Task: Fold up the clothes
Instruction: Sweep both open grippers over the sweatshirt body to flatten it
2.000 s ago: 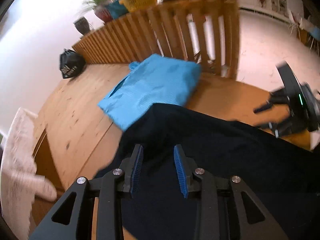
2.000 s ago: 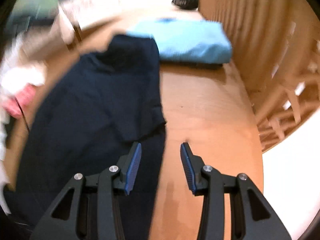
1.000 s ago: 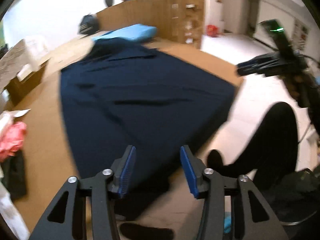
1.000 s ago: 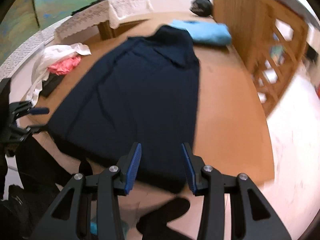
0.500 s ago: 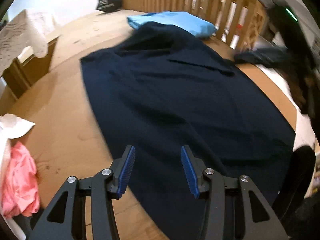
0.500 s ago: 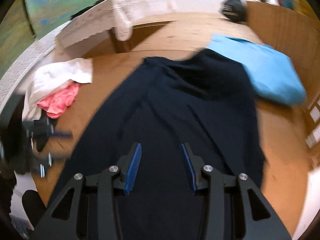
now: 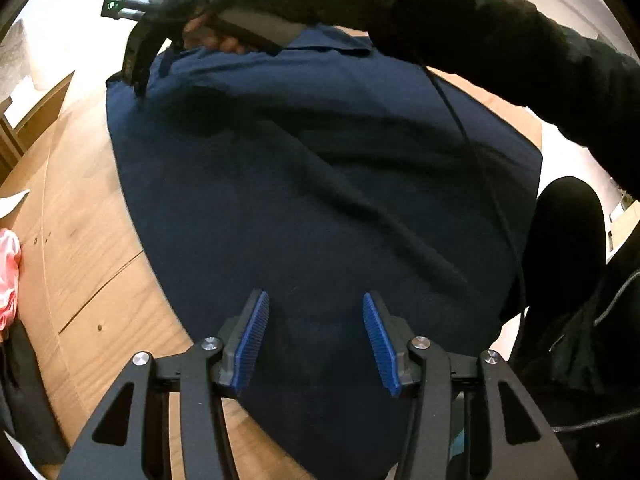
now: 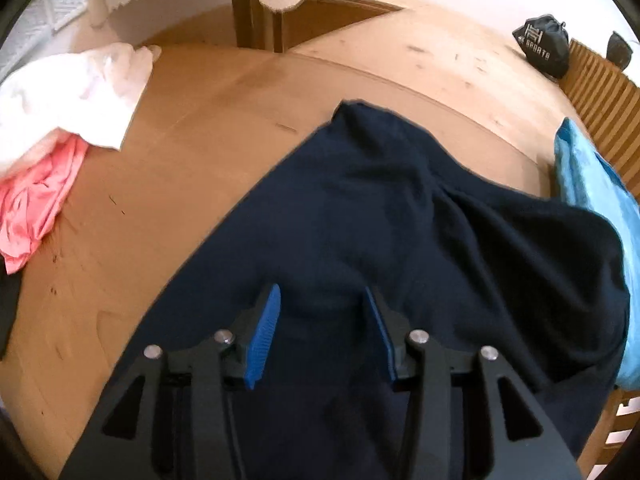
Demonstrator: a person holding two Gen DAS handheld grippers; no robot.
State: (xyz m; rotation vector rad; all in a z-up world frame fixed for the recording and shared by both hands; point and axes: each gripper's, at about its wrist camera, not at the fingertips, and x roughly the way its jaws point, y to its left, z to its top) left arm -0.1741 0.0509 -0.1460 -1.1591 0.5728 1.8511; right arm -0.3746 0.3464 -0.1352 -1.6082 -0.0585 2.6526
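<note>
Navy garment [image 7: 320, 184] lies spread, creased, on the wooden worktop [image 8: 224, 128]; no finished fold shows. Left claw [image 7: 316, 340] and right claw [image 8: 322, 336] both gape, holding nothing. Light-blue garment [image 8: 592, 200] lies beside; pink-and-white heap [image 8: 52, 152] well apart.

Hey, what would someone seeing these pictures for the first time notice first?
A big navy garment spread over the wooden table fills both views, with both open tools, left and right, above it. Next come the pink and white clothes heaped at the table's left edge and a light blue garment by the slatted railing.
</note>
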